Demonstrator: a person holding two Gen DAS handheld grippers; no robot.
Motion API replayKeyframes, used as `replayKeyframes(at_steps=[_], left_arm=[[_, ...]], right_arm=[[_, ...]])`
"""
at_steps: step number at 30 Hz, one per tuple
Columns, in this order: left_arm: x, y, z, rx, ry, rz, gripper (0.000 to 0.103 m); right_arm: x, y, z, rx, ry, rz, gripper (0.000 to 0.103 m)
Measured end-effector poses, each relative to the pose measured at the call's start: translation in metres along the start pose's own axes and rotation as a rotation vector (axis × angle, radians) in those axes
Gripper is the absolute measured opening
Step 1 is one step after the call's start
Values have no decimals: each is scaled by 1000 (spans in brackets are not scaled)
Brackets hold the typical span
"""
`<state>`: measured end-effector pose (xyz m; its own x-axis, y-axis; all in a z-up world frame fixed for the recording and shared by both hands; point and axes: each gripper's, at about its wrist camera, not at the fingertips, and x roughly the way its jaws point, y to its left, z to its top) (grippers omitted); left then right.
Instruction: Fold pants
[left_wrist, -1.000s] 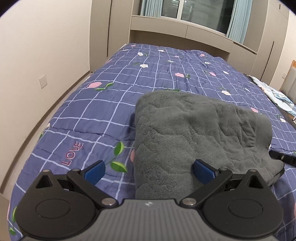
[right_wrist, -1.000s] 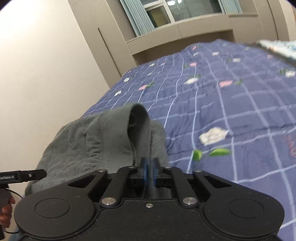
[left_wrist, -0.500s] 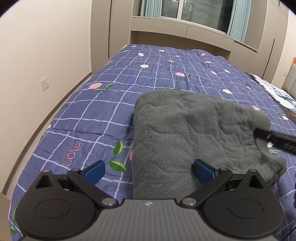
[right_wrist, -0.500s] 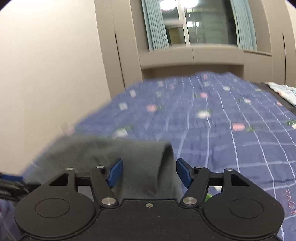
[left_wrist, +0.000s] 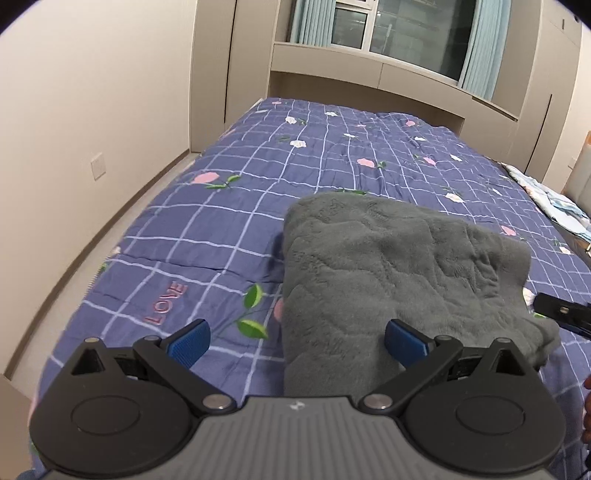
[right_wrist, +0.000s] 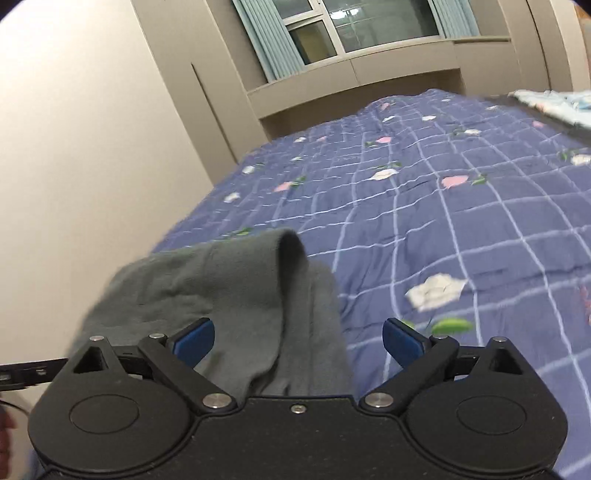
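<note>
My right gripper (right_wrist: 297, 341) has just been opening, the grey pants (left_wrist: 388, 273) loose between its spread fingers, my left gripper (left_wrist: 295, 341) gaping too.

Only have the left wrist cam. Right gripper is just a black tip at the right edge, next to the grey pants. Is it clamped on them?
Observer: No. The right wrist view shows the right gripper wide open. Its jaws have just been opening, and neither blue pad presses the grey pants.
Operator: Any fabric between the pads?
Observer: Yes. A raised ridge of the pants runs up between them, nearer the left pad and well clear of the right one. It looks loose, not pinched.
</note>
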<state>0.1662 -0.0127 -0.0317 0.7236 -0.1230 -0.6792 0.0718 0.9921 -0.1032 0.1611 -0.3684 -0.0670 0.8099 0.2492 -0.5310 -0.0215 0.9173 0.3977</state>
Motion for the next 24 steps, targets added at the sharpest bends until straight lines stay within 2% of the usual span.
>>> replayKeyframes(at_steps=[6,14,19,24], left_arm=[[-40,0,-26,42,-5,-3,103],[-98,-9,-67,60,-82,-42,103],[-124,-14,-88,76,-145,-35,103],[-141,-18,-105,125,-168,-18,103]], right_arm=[[-57,21,-20,-45,-27,0,103],[-134,72,-56,-132,-100,-62,103],[-165,96,-82,-184,-158,-98,103],[-181,113,-102,-236,-182,-110,103]])
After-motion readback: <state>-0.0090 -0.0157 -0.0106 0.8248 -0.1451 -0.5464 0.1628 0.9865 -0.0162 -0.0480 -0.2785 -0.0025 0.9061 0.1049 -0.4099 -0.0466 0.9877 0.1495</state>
